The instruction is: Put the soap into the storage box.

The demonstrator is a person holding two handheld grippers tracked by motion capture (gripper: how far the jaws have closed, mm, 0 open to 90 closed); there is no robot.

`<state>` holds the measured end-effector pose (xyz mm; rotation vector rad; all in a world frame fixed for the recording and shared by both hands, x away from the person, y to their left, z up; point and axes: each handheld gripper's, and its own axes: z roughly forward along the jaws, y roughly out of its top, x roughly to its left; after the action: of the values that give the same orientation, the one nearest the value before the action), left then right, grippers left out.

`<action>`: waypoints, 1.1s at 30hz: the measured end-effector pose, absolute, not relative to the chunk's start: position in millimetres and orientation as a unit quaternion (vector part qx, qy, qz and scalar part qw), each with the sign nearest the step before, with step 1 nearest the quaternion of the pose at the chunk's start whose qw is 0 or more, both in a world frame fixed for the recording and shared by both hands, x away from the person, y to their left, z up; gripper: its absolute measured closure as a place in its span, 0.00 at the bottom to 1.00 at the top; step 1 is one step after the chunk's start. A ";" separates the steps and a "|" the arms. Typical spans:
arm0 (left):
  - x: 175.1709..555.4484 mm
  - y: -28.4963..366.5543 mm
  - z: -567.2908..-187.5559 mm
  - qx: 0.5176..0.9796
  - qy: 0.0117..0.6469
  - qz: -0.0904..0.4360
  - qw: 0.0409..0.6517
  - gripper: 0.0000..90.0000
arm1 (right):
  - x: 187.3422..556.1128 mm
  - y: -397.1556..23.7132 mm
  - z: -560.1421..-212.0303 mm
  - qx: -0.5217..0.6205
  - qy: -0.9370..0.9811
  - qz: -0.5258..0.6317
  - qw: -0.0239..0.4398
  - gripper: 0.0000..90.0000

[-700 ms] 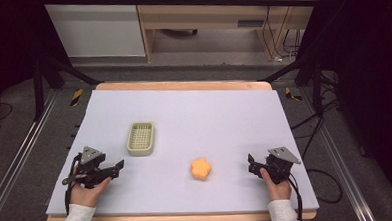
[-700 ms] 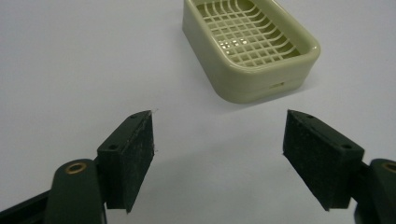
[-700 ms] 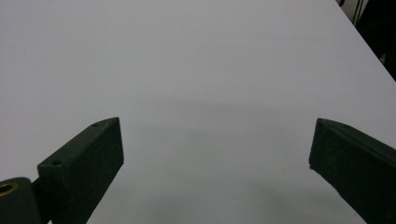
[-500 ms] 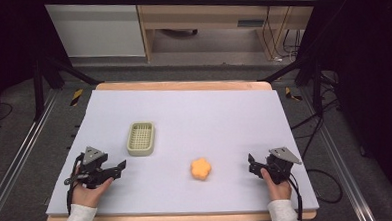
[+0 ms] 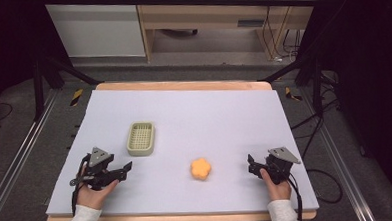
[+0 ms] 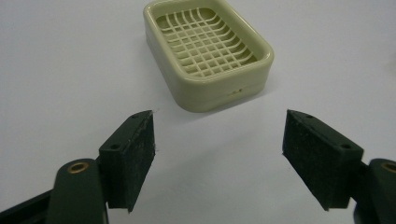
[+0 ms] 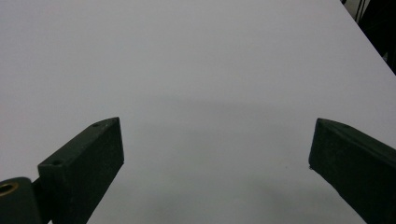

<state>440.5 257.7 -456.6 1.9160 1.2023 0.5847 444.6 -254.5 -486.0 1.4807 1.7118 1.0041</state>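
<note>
The worktop (image 5: 184, 116) is a pale lilac-white sheet over a wooden board whose edge shows along the far and near sides. 2 things lie on it, well apart from each other.

The larger is a cream soap dish (image 5: 141, 139) with a slatted grid inside, lying flat in the left half, roughly midway between the far and near edges. In the left gripper view the soap dish (image 6: 208, 51) sits beyond the jaws, turned at an angle, with nothing visible in it.

The smaller is an orange flower-shaped piece (image 5: 200, 168), possibly a sponge or soap, though it is too small to tell. It rests near the middle of the near edge.

The left gripper (image 5: 124, 170) rests low near the near left corner, held by the left hand (image 5: 92, 192); it points toward the soap dish, just short of it, and its jaws stand wide with only bare worktop between them.

The right gripper (image 5: 251, 165) sits near the near right corner, held by the right hand (image 5: 275, 187), apart from the orange piece. Its jaws are also spread wide over bare surface.
</note>
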 end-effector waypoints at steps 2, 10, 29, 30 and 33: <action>440.1 254.9 -456.8 0.755 0.471 0.228 0.394 0.28 | 444.3 -254.4 -486.0 0.565 0.653 0.384 0.328 0.04; 439.6 245.3 -455.8 0.763 0.459 0.227 0.394 0.28 | 443.7 -254.8 -486.0 0.559 0.656 0.391 0.323 0.04; 441.1 229.3 -451.0 0.771 0.443 0.227 0.396 0.28 | 444.4 -254.2 -486.2 0.561 0.657 0.387 0.321 0.05; 441.2 227.9 -450.6 0.772 0.442 0.227 0.396 0.28 | 444.4 -254.1 -486.2 0.561 0.658 0.386 0.321 0.05; 441.3 223.1 -449.2 0.774 0.437 0.226 0.398 0.28 | 444.4 -254.0 -486.3 0.562 0.658 0.385 0.322 0.05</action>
<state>441.3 223.1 -449.2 1.9606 1.1067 0.5716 444.4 -254.0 -486.3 1.4747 1.7275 1.0124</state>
